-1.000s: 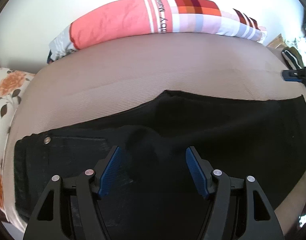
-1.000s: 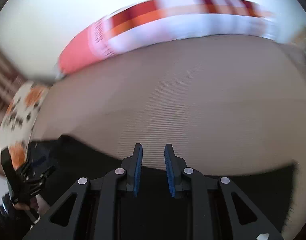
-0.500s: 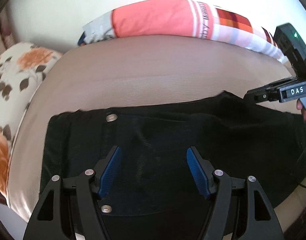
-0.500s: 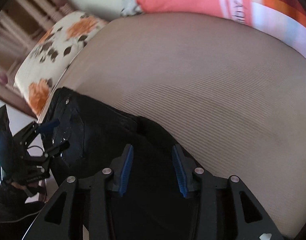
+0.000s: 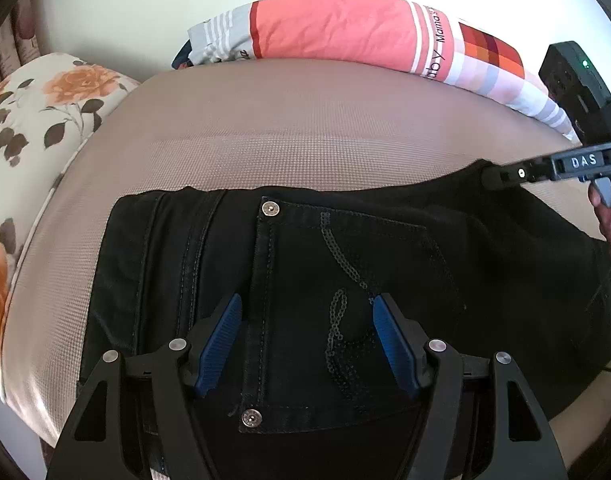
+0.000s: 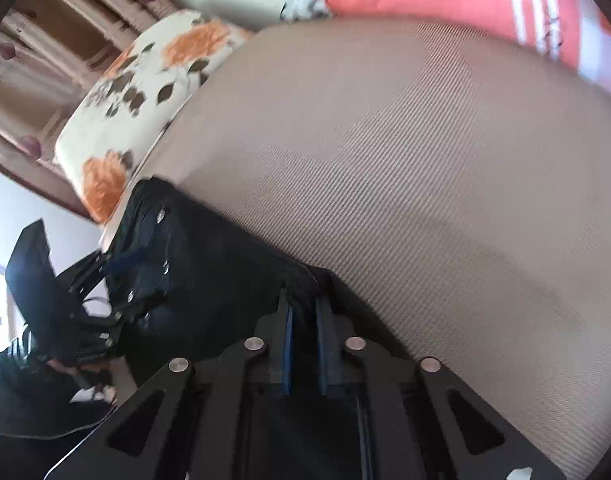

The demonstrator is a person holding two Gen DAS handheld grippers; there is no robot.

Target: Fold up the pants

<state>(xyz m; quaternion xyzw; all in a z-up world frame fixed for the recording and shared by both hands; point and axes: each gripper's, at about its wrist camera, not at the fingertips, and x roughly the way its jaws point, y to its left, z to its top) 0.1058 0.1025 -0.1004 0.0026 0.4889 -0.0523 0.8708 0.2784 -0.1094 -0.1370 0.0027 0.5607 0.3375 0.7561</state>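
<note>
Right gripper (image 6: pixel 303 312) slid onto pants (image 5: pixel 345 280), now clenching fabric; left gripper (image 5: pixel 307 340) released; "DAS", probably "Mama" readable

Black pants (image 5: pixel 385 264), taupe bedcover (image 5: pixel 305 132), orange-flowered pillow (image 5: pixel 37 112).

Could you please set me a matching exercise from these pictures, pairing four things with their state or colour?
Things:
1. left gripper
2. right gripper
3. pants
4. cushion

States:
A. black, spread flat
B. shut on the pants' edge
C. floral, orange roses
D. open above the back pocket

Pairs: 1-D, 2-B, 3-A, 4-C
</note>
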